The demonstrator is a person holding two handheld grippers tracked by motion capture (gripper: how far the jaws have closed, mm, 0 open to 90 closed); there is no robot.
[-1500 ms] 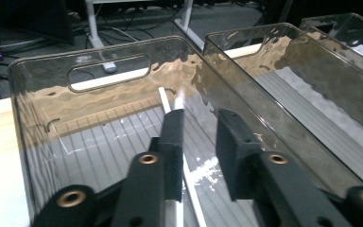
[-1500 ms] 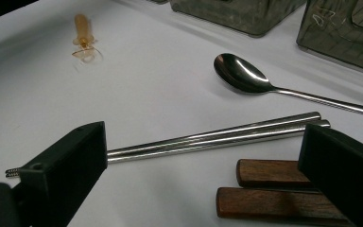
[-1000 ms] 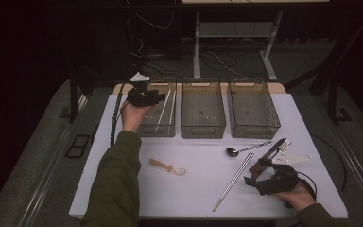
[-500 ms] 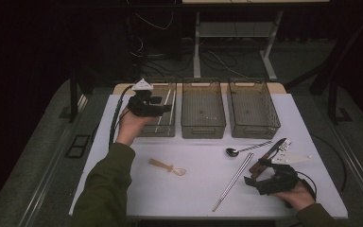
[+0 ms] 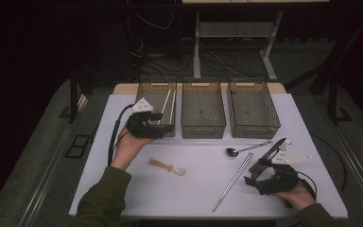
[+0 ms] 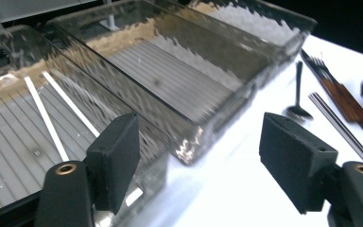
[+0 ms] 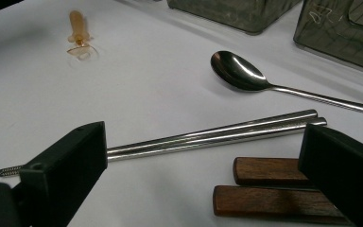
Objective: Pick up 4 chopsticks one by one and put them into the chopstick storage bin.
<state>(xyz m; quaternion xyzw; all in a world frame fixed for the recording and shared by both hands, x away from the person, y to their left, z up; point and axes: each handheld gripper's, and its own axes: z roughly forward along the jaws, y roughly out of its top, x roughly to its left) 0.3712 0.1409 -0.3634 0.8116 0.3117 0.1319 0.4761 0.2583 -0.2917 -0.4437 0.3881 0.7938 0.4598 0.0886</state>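
Observation:
My left gripper (image 5: 160, 126) hovers at the front wall of the left bin (image 5: 145, 90). Its jaws have just been opening and now stand open with nothing between them, as the left gripper view (image 6: 198, 146) confirms. Two white chopsticks (image 5: 166, 104) (image 6: 47, 118) lie inside that bin. At the near right, my right gripper (image 5: 255, 174) (image 7: 203, 156) rests open on the table. Its jaws straddle the metal chopsticks (image 5: 234, 178) (image 7: 217, 135) without touching them.
Two more clear bins stand at the back, one in the middle (image 5: 203, 128) and one on the right (image 5: 255, 131). A metal spoon (image 5: 234, 152), a wooden-handled knife and fork (image 5: 269, 153) and a small amber spoon (image 5: 168, 166) lie on the white table (image 5: 123, 189).
The left gripper has drawn back from over the left bin toward the near side, and its jaws have widened. The right gripper has stayed put.

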